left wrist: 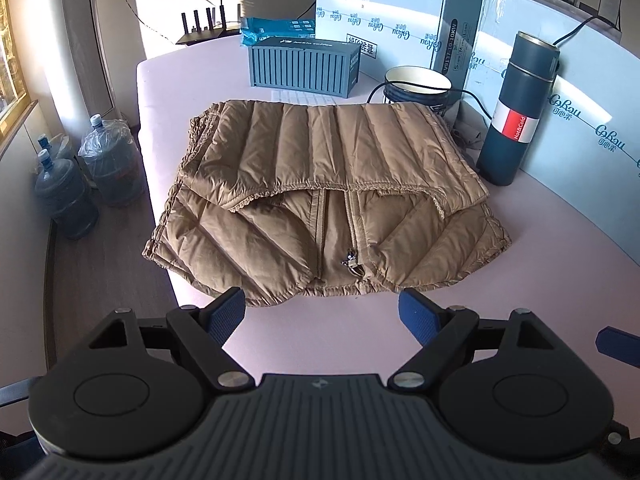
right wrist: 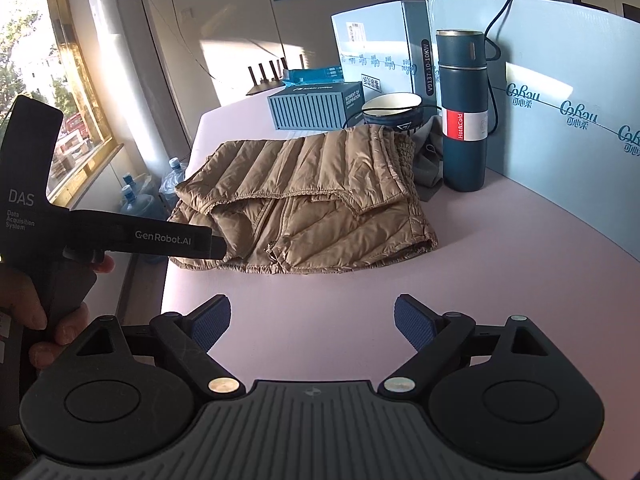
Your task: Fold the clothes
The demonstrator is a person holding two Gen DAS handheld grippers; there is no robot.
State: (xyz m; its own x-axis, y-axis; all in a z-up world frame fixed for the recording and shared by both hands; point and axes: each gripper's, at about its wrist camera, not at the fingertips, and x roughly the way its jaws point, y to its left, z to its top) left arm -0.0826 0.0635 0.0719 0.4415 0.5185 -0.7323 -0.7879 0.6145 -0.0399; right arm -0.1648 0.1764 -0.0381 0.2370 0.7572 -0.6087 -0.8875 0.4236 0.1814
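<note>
The folded tan puffer jacket (left wrist: 324,196) is lying mid-table, its hem nearing the table's (left wrist: 560,280) 9 o'clock edge, bare tabletop lying toward 6 o'clock, where the left gripper (left wrist: 322,312) and right gripper (right wrist: 312,322) are hovering wide open, holding and touching nothing.

The jacket (left wrist: 320,184) is tan-brown with stitched quilted ribs and a matching tan zip, lying on a pale pink desk (left wrist: 520,280). The flask (left wrist: 516,112) is dark teal with a white band and a red label lettered in white, the ribbed box (left wrist: 300,66) is grey-blue, the cup (left wrist: 416,84) is dark outside and cream inside, and the cartons (left wrist: 380,12) are pale blue with teal lettering. Each claw, left (left wrist: 321,312) and right (right wrist: 313,322), is black with blue textured pads (right wrist: 210,326), and the water bottles (left wrist: 64,192) on the floor are translucent blue.
</note>
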